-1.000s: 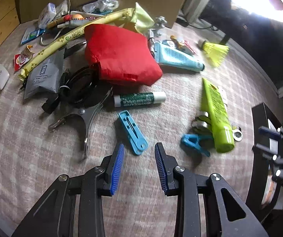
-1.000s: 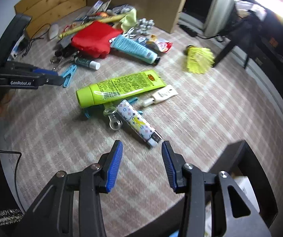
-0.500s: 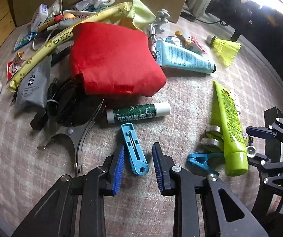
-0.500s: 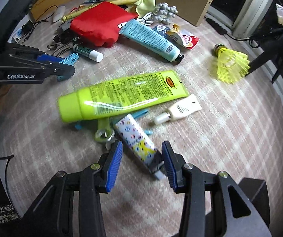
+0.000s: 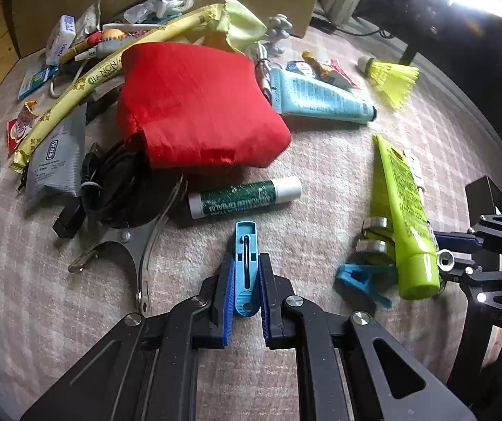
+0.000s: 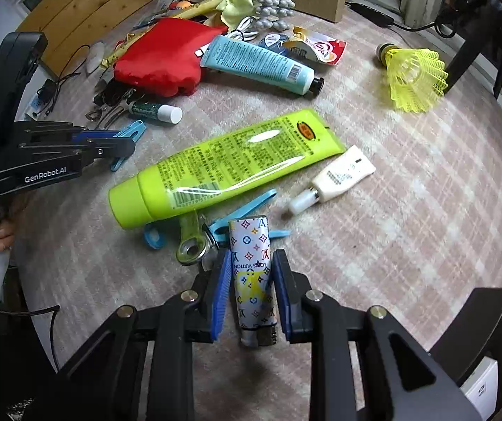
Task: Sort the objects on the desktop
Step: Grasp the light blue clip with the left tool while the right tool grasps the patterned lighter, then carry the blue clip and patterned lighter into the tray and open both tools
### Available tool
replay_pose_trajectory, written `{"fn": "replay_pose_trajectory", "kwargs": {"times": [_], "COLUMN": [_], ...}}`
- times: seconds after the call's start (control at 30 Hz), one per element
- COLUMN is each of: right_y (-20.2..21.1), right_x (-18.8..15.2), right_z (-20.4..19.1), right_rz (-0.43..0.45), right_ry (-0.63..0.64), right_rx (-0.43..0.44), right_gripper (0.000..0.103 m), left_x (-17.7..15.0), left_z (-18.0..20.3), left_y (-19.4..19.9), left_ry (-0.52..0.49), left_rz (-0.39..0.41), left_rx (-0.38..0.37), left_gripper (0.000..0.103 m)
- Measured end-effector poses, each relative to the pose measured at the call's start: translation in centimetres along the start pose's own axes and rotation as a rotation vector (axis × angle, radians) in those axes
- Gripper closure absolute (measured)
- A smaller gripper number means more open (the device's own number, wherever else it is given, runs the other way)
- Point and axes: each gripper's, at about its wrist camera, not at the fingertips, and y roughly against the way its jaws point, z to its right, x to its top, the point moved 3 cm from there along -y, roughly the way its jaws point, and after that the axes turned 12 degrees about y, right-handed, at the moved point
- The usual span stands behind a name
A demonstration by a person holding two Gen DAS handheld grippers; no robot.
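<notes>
My left gripper (image 5: pixel 245 263) points down at the checked cloth, its jaws closing, and its blue pads press on the sides of a light blue clip (image 5: pixel 246 242) that lies flat. In the right wrist view the same left gripper (image 6: pixel 124 144) shows at the left with the clip (image 6: pixel 133 129) sticking out past its tips. My right gripper (image 6: pixel 251 256) is closing too, its pads against a white patterned lighter (image 6: pixel 252 280) lying lengthwise between them. The right gripper (image 5: pixel 442 251) also shows at the right edge of the left wrist view.
A lime green tube (image 6: pixel 229 165) lies just beyond the lighter, over a second blue clip (image 6: pixel 243 210) and a green ring tool (image 6: pixel 189 242). Farther back lie a red pouch (image 5: pixel 194 105), a green stick (image 5: pixel 243 198), a blue tube (image 5: pixel 321 98), metal tongs (image 5: pixel 138 245) and a yellow shuttlecock (image 6: pixel 412 77).
Both grippers came down and forward over their objects. The left jaws narrowed onto the blue clip, and the right jaws narrowed onto the patterned lighter.
</notes>
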Motion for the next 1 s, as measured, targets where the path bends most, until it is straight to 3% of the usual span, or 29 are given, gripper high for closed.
{"fn": "replay_pose_trajectory", "kwargs": {"times": [0.43,0.73,1.0], "right_y": [0.6,1.6,4.3], "right_x": [-3.2,-5.5,-8.2], "right_z": [-0.2,-1.1,-1.7], "right_rz": [0.041,0.085,0.18], "right_ry": [-0.152,-0.29,-0.436], "right_rx": [-0.02,-0.082,-0.094], "right_gripper": [0.081,0.081,0.081], "left_x": [-2.5,-5.0,-5.9], "left_z": [-0.9,-0.2,1.2], "left_y": [0.9,1.4,3.0], "left_ry": [-0.071,-0.084,-0.082], "left_rz": [-0.006,-0.001,0.022], "left_rx": [-0.023,-0.046,-0.092], "left_gripper": [0.092,0.092,0.092]}}
